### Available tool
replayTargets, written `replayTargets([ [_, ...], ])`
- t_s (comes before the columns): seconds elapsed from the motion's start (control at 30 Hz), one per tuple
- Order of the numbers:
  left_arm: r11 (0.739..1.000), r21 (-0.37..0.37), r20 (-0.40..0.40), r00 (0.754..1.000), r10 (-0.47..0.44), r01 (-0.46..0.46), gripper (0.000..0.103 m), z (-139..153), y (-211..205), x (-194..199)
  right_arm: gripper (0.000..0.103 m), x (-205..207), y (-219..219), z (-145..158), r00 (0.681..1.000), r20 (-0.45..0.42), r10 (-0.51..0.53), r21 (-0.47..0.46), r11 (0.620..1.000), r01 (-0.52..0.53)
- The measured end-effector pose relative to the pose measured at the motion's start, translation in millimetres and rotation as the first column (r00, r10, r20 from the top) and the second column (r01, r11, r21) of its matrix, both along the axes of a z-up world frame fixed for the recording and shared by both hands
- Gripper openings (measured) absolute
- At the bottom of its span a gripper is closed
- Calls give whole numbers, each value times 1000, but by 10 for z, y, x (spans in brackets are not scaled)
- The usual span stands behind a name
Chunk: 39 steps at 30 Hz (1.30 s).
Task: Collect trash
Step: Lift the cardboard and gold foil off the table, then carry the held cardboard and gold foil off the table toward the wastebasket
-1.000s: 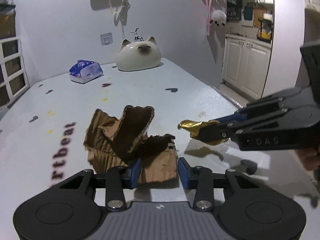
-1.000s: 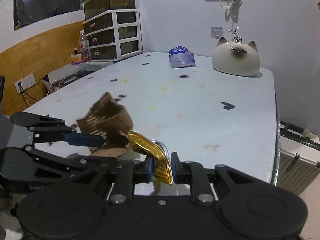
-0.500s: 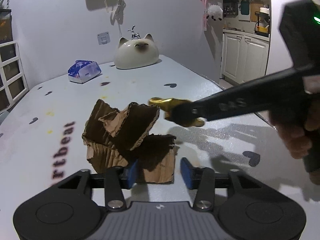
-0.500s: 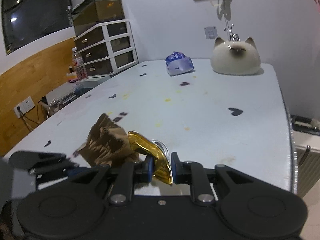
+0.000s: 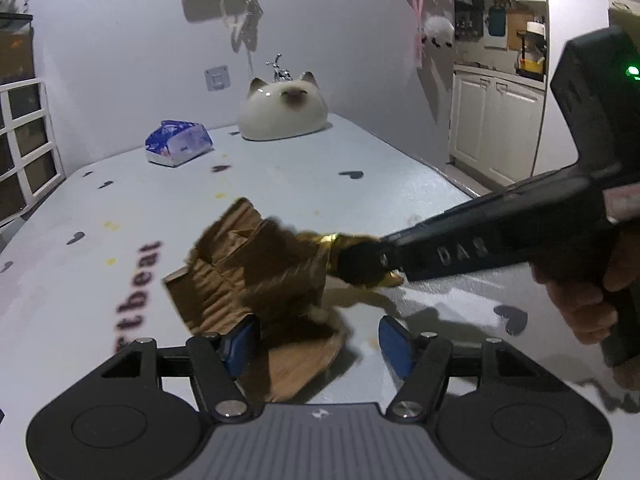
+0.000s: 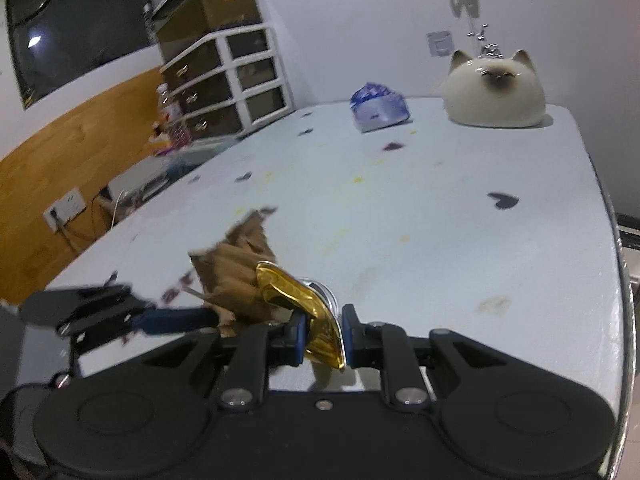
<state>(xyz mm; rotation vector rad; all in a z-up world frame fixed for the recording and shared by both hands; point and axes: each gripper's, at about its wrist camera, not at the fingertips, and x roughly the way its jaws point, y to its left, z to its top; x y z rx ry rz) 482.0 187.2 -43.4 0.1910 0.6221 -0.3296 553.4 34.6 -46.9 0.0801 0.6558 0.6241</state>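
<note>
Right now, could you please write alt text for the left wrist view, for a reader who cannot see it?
Torn brown cardboard lies on a pale table between the open jaws of the left gripper, which have just been opening. From the right, the right gripper brings a gold wrapper against it.

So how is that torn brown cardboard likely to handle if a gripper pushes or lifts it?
The cardboard looks corrugated and creased, so probably light and stiff only in patches. Its torn flaps stand up loosely; pushed, it would likely slide and fold rather than roll. Gripped by one edge, it may sag or tear.
</note>
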Motion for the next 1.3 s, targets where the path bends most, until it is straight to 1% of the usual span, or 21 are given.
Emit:
replayTargets([
  [0.1, 1000, -18, -1, 1000, 14, -14, 66, 5, 17, -44, 19, -130, -12, -11, 999, -9, 42, 7, 999, -42],
  [0.2, 998, -57, -15, 999, 30, -31, 66, 2, 60, -142, 19, -250, -26, 7, 997, -24, 69, 18, 997, -69],
  [0.3, 995, -70, -15, 998, 68, -69, 63, -10, 76, -238, 19, -350, -16, 42, 996, -22, 81, 6, 997, -81],
  [0.33, 994, -70, -13, 997, 81, -82, 59, -9, 73, -252, 19, -371, -17, 56, 997, -21, 79, 4, 997, -79],
  [0.4, 991, -79, -12, 994, 108, -109, 55, -9, 81, -253, 19, -407, -31, 86, 998, -10, 61, -2, 998, -61],
  [0.5, 984, -89, -10, 988, 156, -156, 44, -12, 86, -226, 19, -424, -70, 104, 999, -6, 44, 1, 999, -44],
  [0.57, 975, -101, -6, 981, 196, -196, 30, -19, 94, -203, 19, -436, -102, 106, 999, -6, 35, 2, 999, -35],
  [0.63, 968, -102, 3, 973, 232, -230, 22, -25, 101, -191, 18, -449, -128, 104, 1000, -4, 25, 0, 1000, -25],
  [0.67, 966, -107, 3, 972, 237, -235, 21, -23, 103, -193, 18, -453, -142, 101, 1000, -6, 19, 0, 1000, -19],
  [0.73, 965, -109, 2, 970, 242, -240, 16, -13, 105, -201, 18, -465, -175, 93, 1000, -11, 8, 2, 1000, -8],
  [0.8, 962, -121, -5, 969, 247, -246, 15, -2, 101, -218, 18, -486, -198, 85, 1000, -14, -3, -1, 1000, 3],
  [0.87, 961, -131, -7, 970, 243, -242, 10, 12, 75, -267, 18, -518, -226, 82, 1000, -16, -10, -6, 1000, 10],
  [0.93, 961, -134, -4, 970, 244, -242, 8, 28, 44, -332, 18, -561, -259, 90, 1000, -16, -18, -7, 1000, 17],
  [1.13, 947, -170, 0, 961, 275, -271, 8, 102, 2, -578, 18, -753, -395, 145, 999, -11, -45, 5, 999, 45],
  [1.3, 938, -194, 6, 956, 295, -288, 8, 173, -68, -862, 18, -1007, -543, 240, 998, 6, -64, 19, 998, 64],
])
